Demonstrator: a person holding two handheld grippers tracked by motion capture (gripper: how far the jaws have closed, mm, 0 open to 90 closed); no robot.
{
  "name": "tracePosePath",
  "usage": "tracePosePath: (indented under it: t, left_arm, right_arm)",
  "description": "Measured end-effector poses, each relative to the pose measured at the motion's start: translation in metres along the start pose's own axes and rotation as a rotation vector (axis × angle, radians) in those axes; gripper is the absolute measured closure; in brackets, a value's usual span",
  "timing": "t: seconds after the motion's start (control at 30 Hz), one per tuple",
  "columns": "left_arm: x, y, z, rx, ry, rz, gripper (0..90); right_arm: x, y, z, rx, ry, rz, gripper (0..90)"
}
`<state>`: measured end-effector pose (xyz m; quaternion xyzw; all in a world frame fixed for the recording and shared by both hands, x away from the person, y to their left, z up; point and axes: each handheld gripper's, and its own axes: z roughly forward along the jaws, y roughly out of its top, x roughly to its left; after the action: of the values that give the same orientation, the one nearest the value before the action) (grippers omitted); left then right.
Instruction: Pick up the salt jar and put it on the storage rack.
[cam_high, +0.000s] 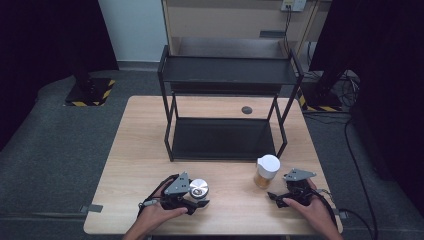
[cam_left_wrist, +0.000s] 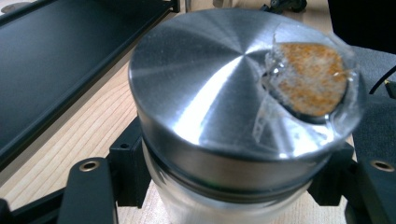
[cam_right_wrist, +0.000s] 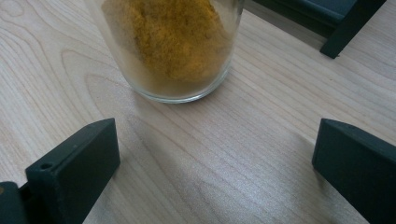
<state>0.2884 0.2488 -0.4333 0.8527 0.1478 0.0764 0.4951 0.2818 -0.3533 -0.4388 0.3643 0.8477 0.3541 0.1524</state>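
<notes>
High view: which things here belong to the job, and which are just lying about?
In the job:
- steel-lidded jar, clamped in the left gripper
- white-lidded jar of yellow powder, ahead of the open right gripper
- black shelf rack, probably the destination

Lying about:
- dark round disc on the table
- striped stand base on the floor

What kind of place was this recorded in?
Probably a lab or recording studio, not a kitchen: a lone wooden table on grey carpet, dark curtains either side, hazard-taped stand bases and loose cables.
</notes>
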Motion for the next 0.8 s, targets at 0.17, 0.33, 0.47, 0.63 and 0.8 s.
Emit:
tracePosePath:
  t: [0.17,0.33,0.47,0.63,0.8]
  left_arm:
    - [0.002,0.002,-0.003,-0.001,-0.013,0.003,29.6]
    - [0.005,0.005,-0.006,-0.001,-0.02,0.004,29.6]
    - [0.009,0.011,-0.011,-0.002,-0.028,0.012,29.6]
    - [0.012,0.017,-0.01,0.015,-0.034,0.017,29.7]
    - [0.017,0.023,-0.007,0.027,-0.04,0.016,29.7]
  right_arm:
    - [0.0,0.0,0.0,0.0,0.0,0.0,1.5]
    - [0.0,0.0,0.0,0.0,0.0,0.0,1.5]
    - [0.0,0.0,0.0,0.0,0.0,0.0,1.5]
    - [0.0,0.0,0.0,0.0,0.001,0.001,1.5]
    - [0.0,0.0,0.0,0.0,0.001,0.001,1.5]
